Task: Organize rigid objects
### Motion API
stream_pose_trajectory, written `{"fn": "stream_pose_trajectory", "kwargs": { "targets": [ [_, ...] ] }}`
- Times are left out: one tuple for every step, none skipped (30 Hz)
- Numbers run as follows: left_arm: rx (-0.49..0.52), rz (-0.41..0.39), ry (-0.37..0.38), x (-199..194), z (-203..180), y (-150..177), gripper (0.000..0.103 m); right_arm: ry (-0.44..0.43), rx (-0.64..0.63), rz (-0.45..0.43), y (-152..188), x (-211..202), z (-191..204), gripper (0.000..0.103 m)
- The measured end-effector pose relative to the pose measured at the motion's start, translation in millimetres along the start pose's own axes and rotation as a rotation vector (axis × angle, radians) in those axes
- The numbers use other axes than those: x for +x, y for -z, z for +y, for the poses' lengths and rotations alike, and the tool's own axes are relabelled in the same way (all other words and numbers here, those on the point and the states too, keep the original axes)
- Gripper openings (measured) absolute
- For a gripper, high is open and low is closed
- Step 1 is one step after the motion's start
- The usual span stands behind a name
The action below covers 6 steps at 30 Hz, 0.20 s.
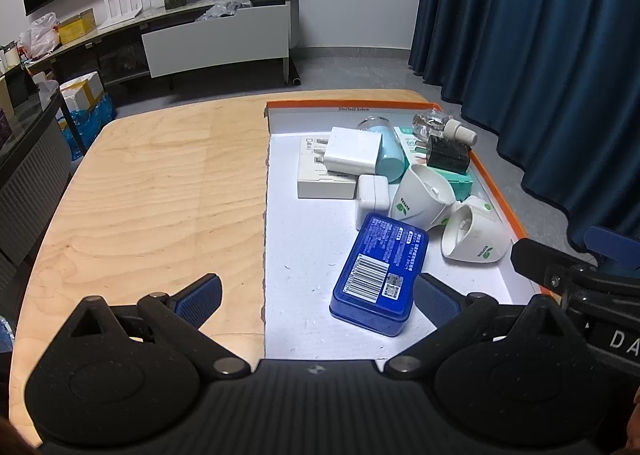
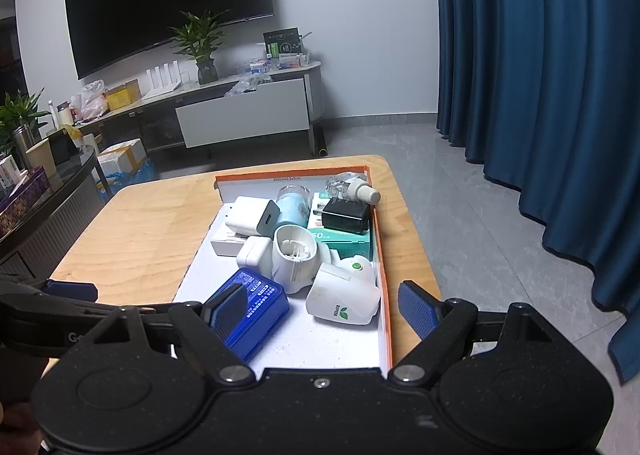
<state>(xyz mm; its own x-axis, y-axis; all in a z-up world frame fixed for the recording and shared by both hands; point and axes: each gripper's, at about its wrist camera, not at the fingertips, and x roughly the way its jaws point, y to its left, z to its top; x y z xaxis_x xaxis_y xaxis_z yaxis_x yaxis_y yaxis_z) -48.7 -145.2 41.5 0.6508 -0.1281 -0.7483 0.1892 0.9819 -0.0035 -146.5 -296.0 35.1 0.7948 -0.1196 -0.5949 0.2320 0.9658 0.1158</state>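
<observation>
An orange-rimmed shallow box [image 1: 500, 191] [image 2: 382, 275] lies on the right half of the wooden table [image 1: 152, 183] [image 2: 152, 215]. Inside it lie a blue tin [image 1: 378, 269] [image 2: 256, 315], two white plug-in devices with green leaf marks [image 1: 424, 197] [image 1: 474, 235] [image 2: 344, 295], white chargers [image 1: 352, 155] [image 2: 250, 215], a black adapter [image 1: 446, 155] [image 2: 346, 215], a pale blue cup [image 1: 390, 159] [image 2: 292, 207] and a clear bottle [image 1: 440, 127] [image 2: 352, 187]. My left gripper [image 1: 318, 299] hangs open above the box's near end, the tin beside its right finger. My right gripper [image 2: 322, 311] is open over the near right corner.
A low TV stand [image 2: 248, 115] with a plant [image 2: 200, 43], boxes and clutter runs along the far wall under a dark screen. Blue curtains [image 2: 540, 75] hang at the right. A dark cabinet [image 2: 40, 207] stands left of the table. The right gripper's body [image 1: 576, 279] shows at the left view's right edge.
</observation>
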Motion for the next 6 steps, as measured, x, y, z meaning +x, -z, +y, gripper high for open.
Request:
{"fn": "stream_pose_trajectory", "kwargs": {
  "targets": [
    [0.001, -0.001, -0.001, 0.1, 0.2, 0.5, 0.103, 0.0, 0.001, 0.001, 0.6, 0.6, 0.2, 0.098],
    [0.001, -0.001, -0.003, 0.8, 0.1, 0.2, 0.103, 0.0, 0.001, 0.003, 1.1, 1.2, 0.4, 0.098],
    [-0.001, 0.002, -0.003, 1.5, 0.5, 0.1, 0.103, 0.002, 0.0, 0.005, 1.6, 1.7, 0.8, 0.098],
    [-0.004, 0.005, -0.002, 2.0, 1.1, 0.4, 0.103, 0.004, -0.001, 0.006, 1.8, 2.1, 1.0, 0.098],
    [-0.007, 0.006, -0.003, 2.4, 1.5, 0.2, 0.103, 0.005, 0.0, 0.006, 2.1, 1.9, 1.5, 0.098],
    [-0.01, 0.007, -0.006, 3.0, 2.2, 0.1, 0.103, 0.005, 0.001, 0.006, 2.3, 2.0, 1.4, 0.098]
  ]
}}
